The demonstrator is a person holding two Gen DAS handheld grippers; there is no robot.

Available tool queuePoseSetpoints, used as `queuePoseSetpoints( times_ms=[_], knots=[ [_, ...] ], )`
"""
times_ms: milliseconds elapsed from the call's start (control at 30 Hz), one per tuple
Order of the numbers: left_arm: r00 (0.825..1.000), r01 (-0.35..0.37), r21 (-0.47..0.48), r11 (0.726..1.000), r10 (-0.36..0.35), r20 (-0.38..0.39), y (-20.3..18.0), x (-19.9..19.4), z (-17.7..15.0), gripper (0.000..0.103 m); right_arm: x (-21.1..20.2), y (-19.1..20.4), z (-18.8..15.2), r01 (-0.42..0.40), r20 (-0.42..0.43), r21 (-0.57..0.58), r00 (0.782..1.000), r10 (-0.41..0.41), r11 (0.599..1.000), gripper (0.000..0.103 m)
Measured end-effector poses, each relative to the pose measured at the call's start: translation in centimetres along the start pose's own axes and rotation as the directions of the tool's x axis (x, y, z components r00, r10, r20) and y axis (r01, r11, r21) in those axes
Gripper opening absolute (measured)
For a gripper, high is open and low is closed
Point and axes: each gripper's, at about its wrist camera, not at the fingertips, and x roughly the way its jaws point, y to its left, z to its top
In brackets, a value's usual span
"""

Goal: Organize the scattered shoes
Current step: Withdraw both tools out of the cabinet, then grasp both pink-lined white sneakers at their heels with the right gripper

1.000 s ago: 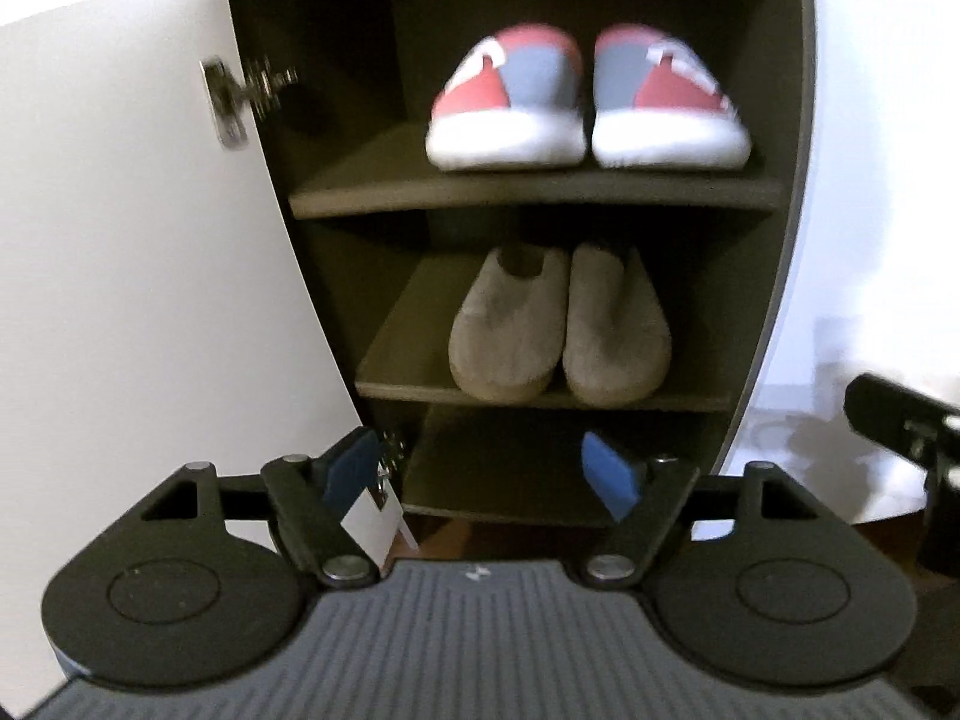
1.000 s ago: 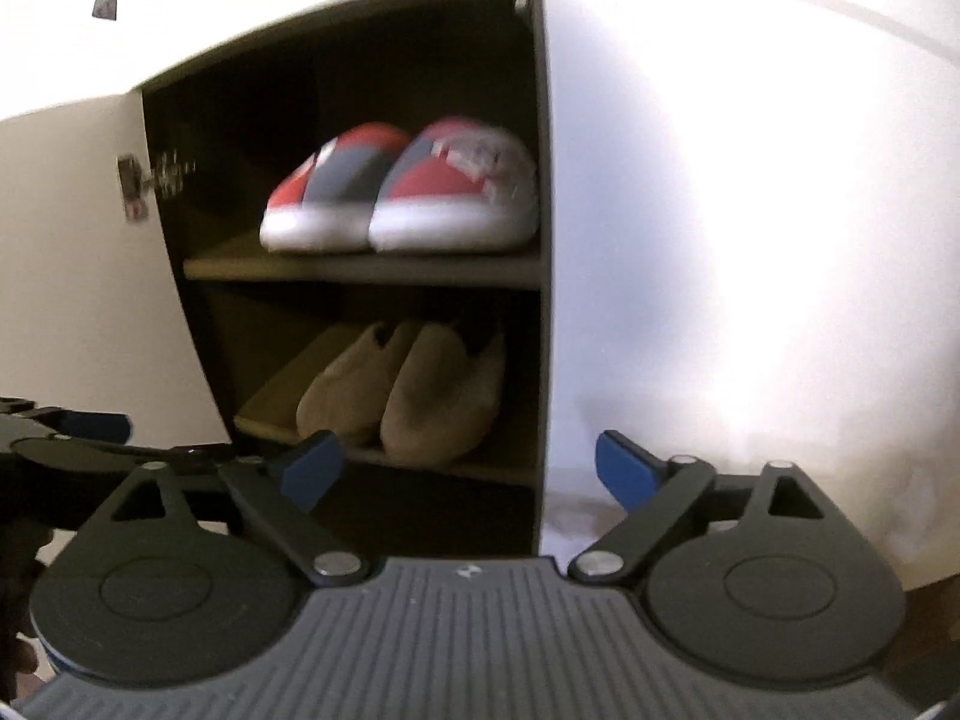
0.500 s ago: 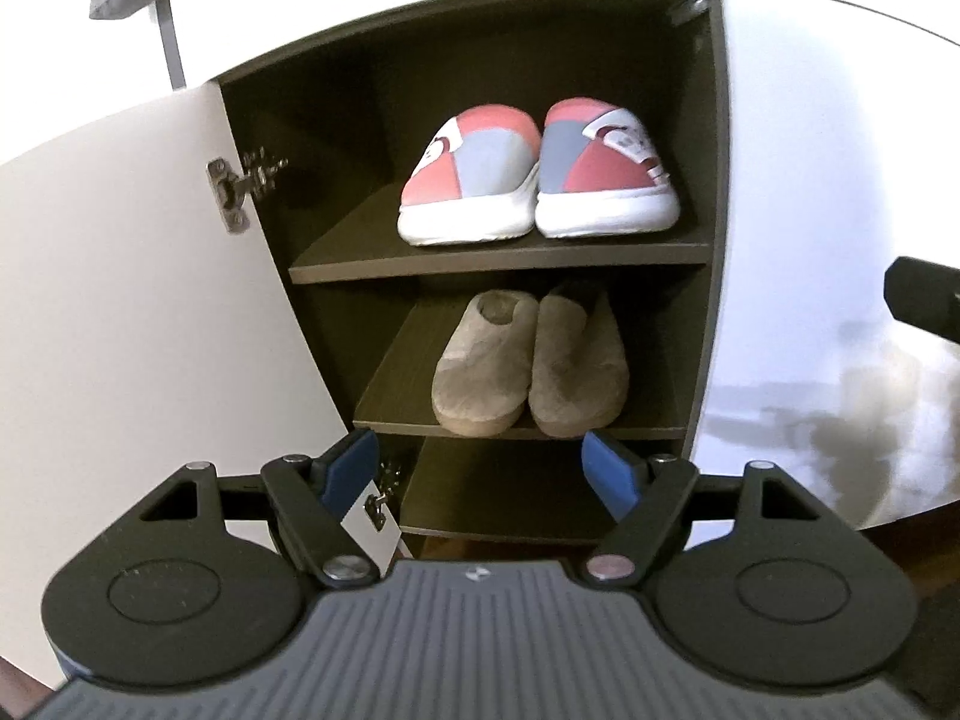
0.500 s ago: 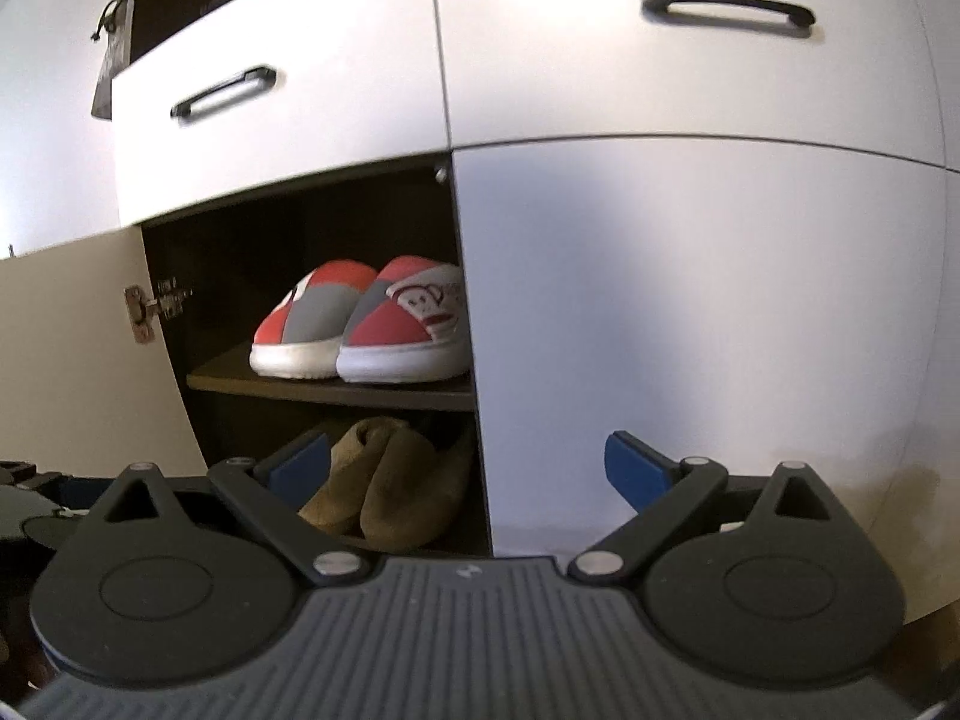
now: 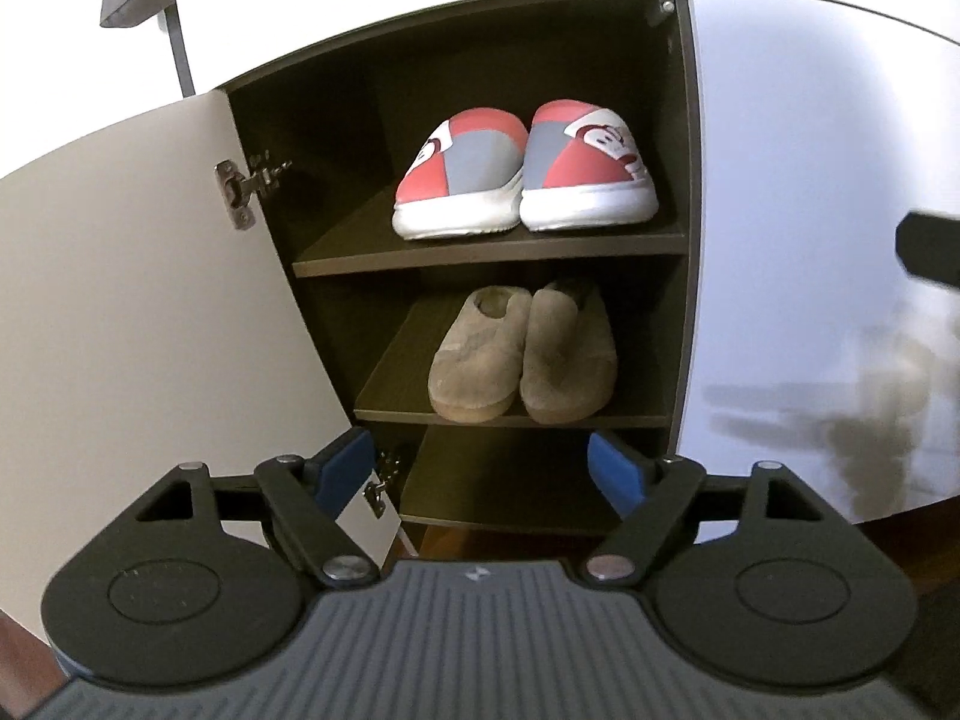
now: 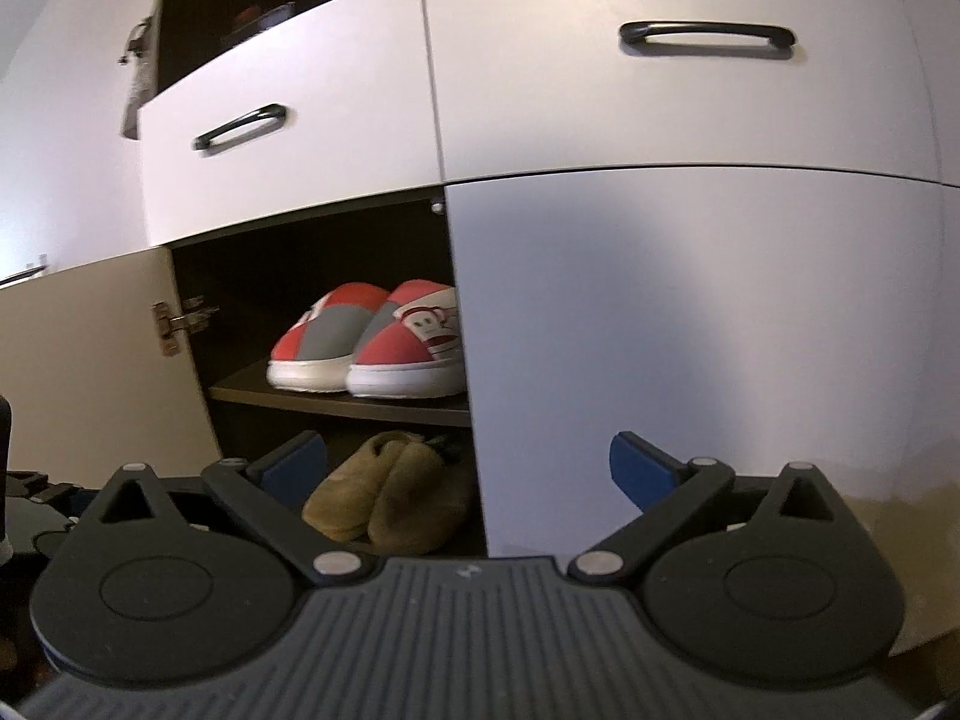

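A pair of red, grey and white slip-on shoes [image 5: 522, 171] [image 6: 366, 339] stands side by side on the upper shelf [image 5: 480, 252] of an open dark cabinet. Below it, a pair of tan felt slippers [image 5: 525, 357] [image 6: 387, 489] rests on the middle shelf [image 5: 396, 378]. My left gripper [image 5: 483, 471] hangs in front of the cabinet, well short of the shelves; its jaws are opening and nothing is between them. My right gripper [image 6: 468, 468] faces the closed white door [image 6: 690, 348] to the right of the opening; its jaws are opening too, and empty.
The cabinet's left door [image 5: 132, 300] stands swung open, its hinge [image 5: 240, 192] showing. Two white drawer fronts with black handles [image 6: 708, 36] sit above the cabinet. The bottom shelf [image 5: 510, 480] holds nothing I can see. Part of the other gripper [image 5: 930, 252] shows at right.
Both grippers have pulled back from the cabinet and risen, so the shoes look smaller. The right view now takes in the drawers above. Both pairs of jaws stand a little wider.
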Motion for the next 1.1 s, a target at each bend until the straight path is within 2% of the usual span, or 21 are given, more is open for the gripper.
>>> queuePoseSetpoints(
  times_ms=[67, 167, 267, 300, 400, 500, 567, 600, 633, 700, 767, 867, 933, 1000, 1033, 1100],
  knots=[
    [1.0, -0.015, 0.004, 1.0, 0.015, -0.008, 0.6, 0.3, -1.6, 0.088, 0.6, -0.8, -0.9, -0.039, 0.008, -0.033, 0.999, 0.04, 0.999, 0.102],
    [0.998, -0.025, 0.011, 1.0, 0.026, -0.057, 1.9, 1.0, -4.6, 0.088, 1.8, -2.1, -3.3, -0.124, -0.045, -0.087, 0.992, 0.121, 0.988, 0.102],
    [0.99, -0.038, 0.014, 0.999, 0.04, -0.137, 3.0, 1.8, -7.5, 0.088, 3.3, -3.1, -5.6, -0.182, -0.131, -0.139, 0.978, 0.164, 0.973, 0.102],
    [0.984, -0.048, 0.024, 0.999, 0.051, -0.171, 3.4, 2.2, -8.8, 0.088, 4.2, -3.6, -7.2, -0.213, -0.192, -0.177, 0.965, 0.179, 0.961, 0.102],
    [0.964, -0.066, 0.061, 0.996, 0.079, -0.252, 3.4, 3.3, -12.0, 0.088, 6.3, -4.5, -10.9, -0.309, -0.33, -0.28, 0.92, 0.211, 0.909, 0.102],
    [0.942, -0.059, 0.054, 0.997, 0.074, -0.326, 2.7, 4.0, -14.7, 0.088, 8.0, -5.4, -15.1, -0.444, -0.474, -0.392, 0.848, 0.237, 0.806, 0.1],
    [0.932, -0.049, 0.038, 0.998, 0.059, -0.359, 2.0, 4.2, -15.9, 0.088, 8.8, -5.8, -17.3, -0.497, -0.531, -0.432, 0.815, 0.233, 0.753, 0.099],
    [0.925, -0.039, 0.026, 0.999, 0.046, -0.377, 1.4, 4.3, -16.8, 0.088, 9.3, -6.0, -18.6, -0.533, -0.565, -0.431, 0.788, 0.243, 0.728, 0.099],
    [0.92, -0.028, 0.016, 0.999, 0.032, -0.391, 0.9, 4.5, -17.5, 0.088, 9.5, -6.1, -19.3, -0.552, -0.582, -0.425, 0.774, 0.25, 0.717, 0.099],
    [0.903, 0.004, -0.015, 1.0, -0.01, -0.429, -0.8, 5.6, -19.3, 0.088, 10.8, -5.8, -22.0, -0.608, -0.633, -0.396, 0.724, 0.275, 0.688, 0.099],
    [0.895, 0.03, -0.029, 0.999, -0.039, -0.445, -2.3, 6.8, -20.4, 0.088, 12.2, -5.1, -24.8, -0.666, -0.677, -0.404, 0.679, 0.285, 0.627, 0.093],
    [0.888, 0.091, -0.037, 0.995, -0.098, -0.45, -5.8, 9.0, -22.4, 0.088, 14.7, -4.0, -28.8, -0.72, -0.727, -0.443, 0.637, 0.255, 0.534, 0.083],
    [0.889, 0.098, -0.02, 0.995, -0.097, -0.448, -7.1, 9.6, -23.3, 0.088, 16.2, -3.7, -31.5, -0.735, -0.745, -0.468, 0.627, 0.228, 0.491, 0.078],
    [0.886, 0.106, -0.004, 0.994, -0.097, -0.453, -8.1, 9.9, -24.6, 0.088, 18.0, -3.4, -33.6, -0.755, -0.77, -0.478, 0.606, 0.2, 0.449, 0.071],
    [0.883, 0.113, 0.005, 0.994, -0.098, -0.46, -8.5, 10.1, -25.4, 0.088, 19.0, -3.2, -34.6, -0.766, -0.783, -0.481, 0.594, 0.185, 0.427, 0.067],
    [0.868, 0.12, 0.03, 0.992, -0.09, -0.488, -8.9, 10.6, -27.3, 0.088, 20.6, -2.7, -36.6, -0.787, -0.807, -0.487, 0.571, 0.15, 0.379, 0.066]
  ],
)
